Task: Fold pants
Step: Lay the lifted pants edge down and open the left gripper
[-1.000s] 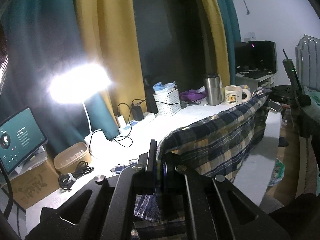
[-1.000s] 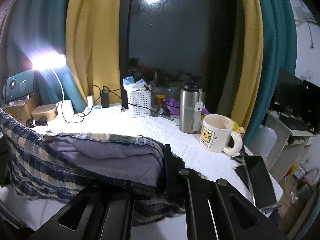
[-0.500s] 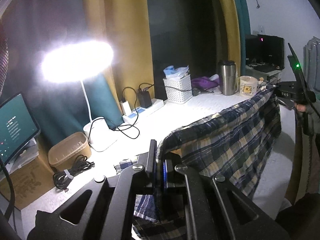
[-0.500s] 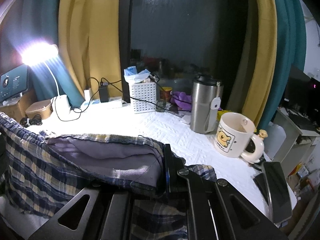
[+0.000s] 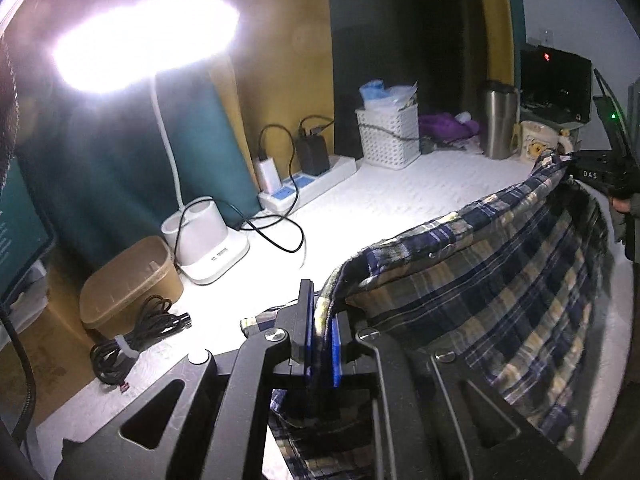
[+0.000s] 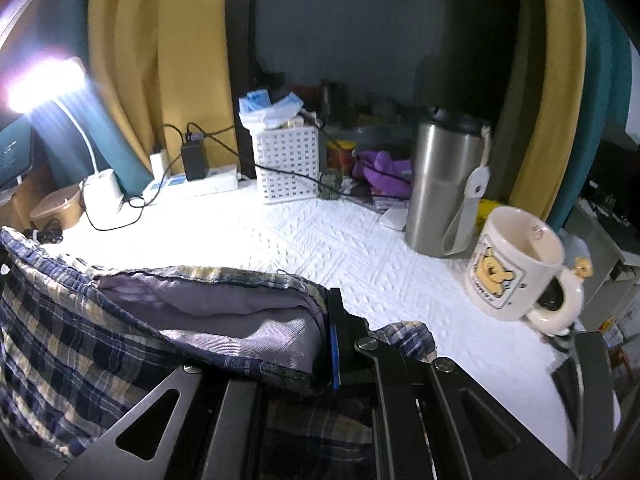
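The blue-and-tan plaid pants (image 5: 500, 280) hang stretched between both grippers above the white textured table cover (image 6: 320, 240). My left gripper (image 5: 322, 344) has one end of the pants' top edge between its blue pads; its jaws are opening slightly, but the cloth is still pinched there. My right gripper (image 6: 326, 340) is shut on the other end, where the grey inner lining (image 6: 240, 320) shows. In the left wrist view the right gripper (image 5: 592, 172) appears at the far right, holding its corner. The lower part of the pants drapes down to the table.
At the back stand a bright desk lamp (image 5: 148, 36), a power strip with chargers (image 5: 308, 184), a white basket (image 5: 388, 136), a steel tumbler (image 6: 444, 188) and a bear mug (image 6: 516, 264). A brown tub (image 5: 124, 280) and a cable bundle (image 5: 136, 336) lie at the left.
Both grippers have moved forward and down over the table with the pants between them. The lamp, tumbler and mug now look nearer and larger.
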`<action>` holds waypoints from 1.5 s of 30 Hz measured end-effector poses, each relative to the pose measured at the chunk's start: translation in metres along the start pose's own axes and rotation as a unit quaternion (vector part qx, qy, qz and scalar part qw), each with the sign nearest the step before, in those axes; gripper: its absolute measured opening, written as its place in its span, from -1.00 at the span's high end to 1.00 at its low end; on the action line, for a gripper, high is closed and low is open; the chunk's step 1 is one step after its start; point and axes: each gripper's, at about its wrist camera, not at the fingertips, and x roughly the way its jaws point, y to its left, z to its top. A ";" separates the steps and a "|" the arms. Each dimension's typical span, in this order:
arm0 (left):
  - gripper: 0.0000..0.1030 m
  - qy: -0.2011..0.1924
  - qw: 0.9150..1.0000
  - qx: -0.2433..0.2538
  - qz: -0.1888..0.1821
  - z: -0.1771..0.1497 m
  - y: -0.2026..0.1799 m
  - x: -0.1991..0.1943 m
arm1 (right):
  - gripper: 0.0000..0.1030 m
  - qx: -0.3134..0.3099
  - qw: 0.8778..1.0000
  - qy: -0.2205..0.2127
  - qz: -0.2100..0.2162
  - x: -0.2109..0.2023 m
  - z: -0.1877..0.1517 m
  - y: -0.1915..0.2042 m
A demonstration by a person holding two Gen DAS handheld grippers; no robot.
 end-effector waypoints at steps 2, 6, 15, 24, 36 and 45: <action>0.84 0.012 1.000 -0.002 -0.003 0.000 0.004 0.013 | 0.85 0.001 1.000 0.010 0.001 0.013 0.002 0.000; 0.83 0.041 0.999 -0.004 -0.004 -0.002 0.012 0.043 | 0.86 0.001 1.000 0.030 -0.004 0.036 0.005 0.000; 0.26 0.120 0.991 -0.053 0.015 -0.021 0.045 0.087 | 0.85 -0.002 0.997 0.074 -0.022 0.074 0.010 -0.004; 0.26 0.135 0.984 -0.114 0.041 -0.032 0.079 0.083 | 0.60 -0.027 0.995 0.078 -0.052 0.072 0.017 0.003; 0.12 0.127 0.987 -0.099 -0.014 -0.036 0.056 0.062 | -1.00 -0.019 0.995 0.031 -0.098 0.032 0.026 0.002; 0.11 0.132 0.985 -0.107 -0.024 -0.054 0.041 0.030 | -1.00 -0.040 0.998 0.041 -0.012 0.002 0.005 0.050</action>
